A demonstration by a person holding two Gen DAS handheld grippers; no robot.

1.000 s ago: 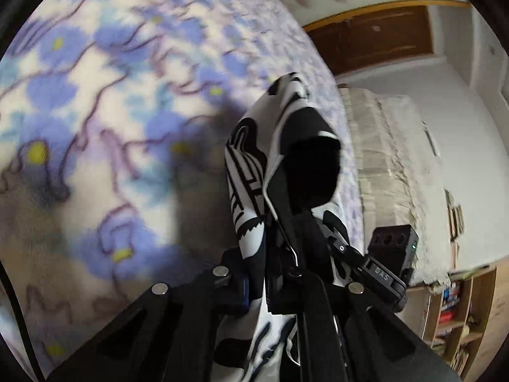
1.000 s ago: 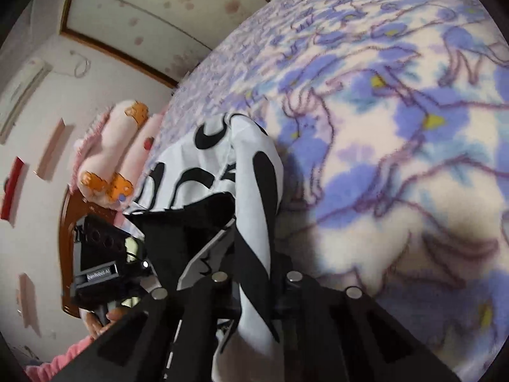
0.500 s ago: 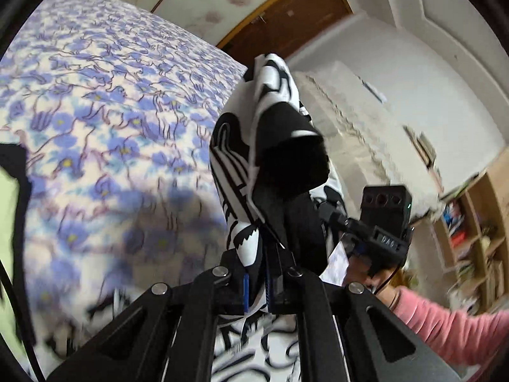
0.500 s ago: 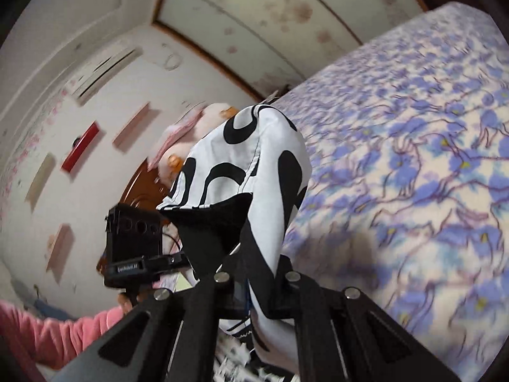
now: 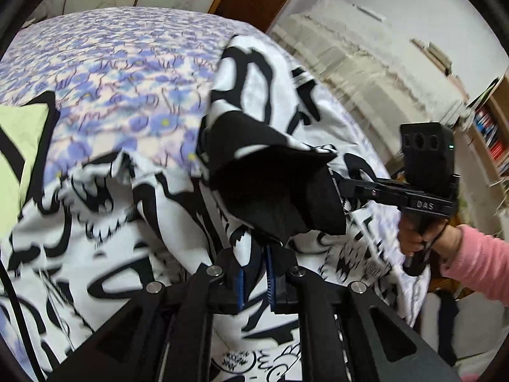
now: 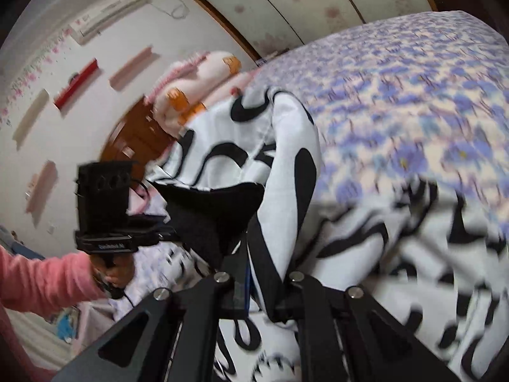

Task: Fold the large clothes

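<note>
A large white garment with black graphic print (image 5: 105,242) hangs from both grippers and drapes down onto the bed. My left gripper (image 5: 254,273) is shut on a bunched edge of it, black lining folded over the fingers. My right gripper (image 6: 264,286) is shut on another edge of the garment (image 6: 286,165). Each gripper shows in the other's view, the right gripper (image 5: 426,172) held by a hand in a pink sleeve, the left gripper (image 6: 105,210) likewise. The garment's lower part (image 6: 413,254) lies on the bedspread.
The bed has a purple floral blanket (image 5: 121,60). A pale green cloth with black trim (image 5: 19,146) lies at the left. Pink pillows (image 6: 197,89) sit at the headboard. A white covered cabinet (image 5: 366,54) and bookshelf (image 5: 490,127) stand to the right.
Both grippers have risen and pulled back from the bed with the garment. More of the garment now shows spread below, and the room comes into view.
</note>
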